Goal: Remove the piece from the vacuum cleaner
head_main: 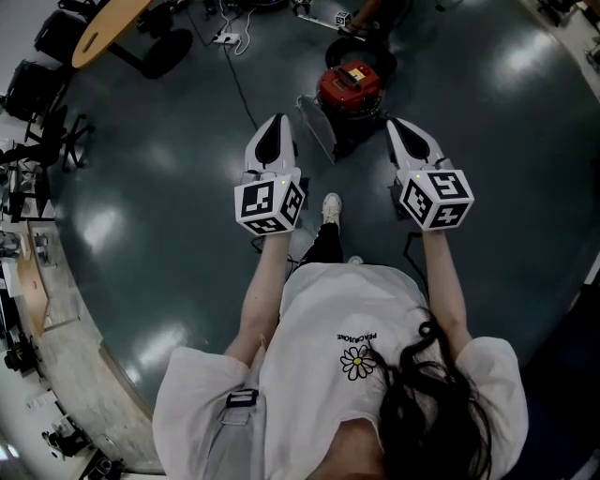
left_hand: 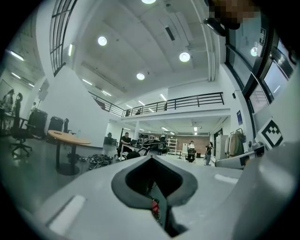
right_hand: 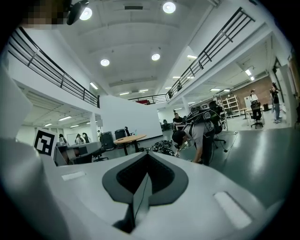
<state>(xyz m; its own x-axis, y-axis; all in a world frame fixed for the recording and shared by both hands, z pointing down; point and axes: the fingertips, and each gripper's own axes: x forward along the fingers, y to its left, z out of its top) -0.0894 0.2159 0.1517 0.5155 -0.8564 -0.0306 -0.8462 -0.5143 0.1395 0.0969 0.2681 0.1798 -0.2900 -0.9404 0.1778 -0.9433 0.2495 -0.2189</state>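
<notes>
A red canister vacuum cleaner (head_main: 350, 87) stands on the dark floor ahead of me. A grey flat piece (head_main: 316, 127) leans at its left side. My left gripper (head_main: 275, 122) is held in the air to the left of the vacuum and short of it, jaws shut and holding nothing. My right gripper (head_main: 399, 124) is held to the vacuum's right, also shut and empty. In the left gripper view the left gripper (left_hand: 152, 158) points level across the hall, and a bit of red shows through the slit below the jaws. The right gripper (right_hand: 146, 153) likewise points out over the room.
A round wooden table (head_main: 106, 28) and black office chairs (head_main: 42, 89) stand at the far left. Cables and a power strip (head_main: 226, 38) lie beyond the vacuum. My shoe (head_main: 330, 206) is between the grippers. A person bends over (right_hand: 200, 136) in the hall.
</notes>
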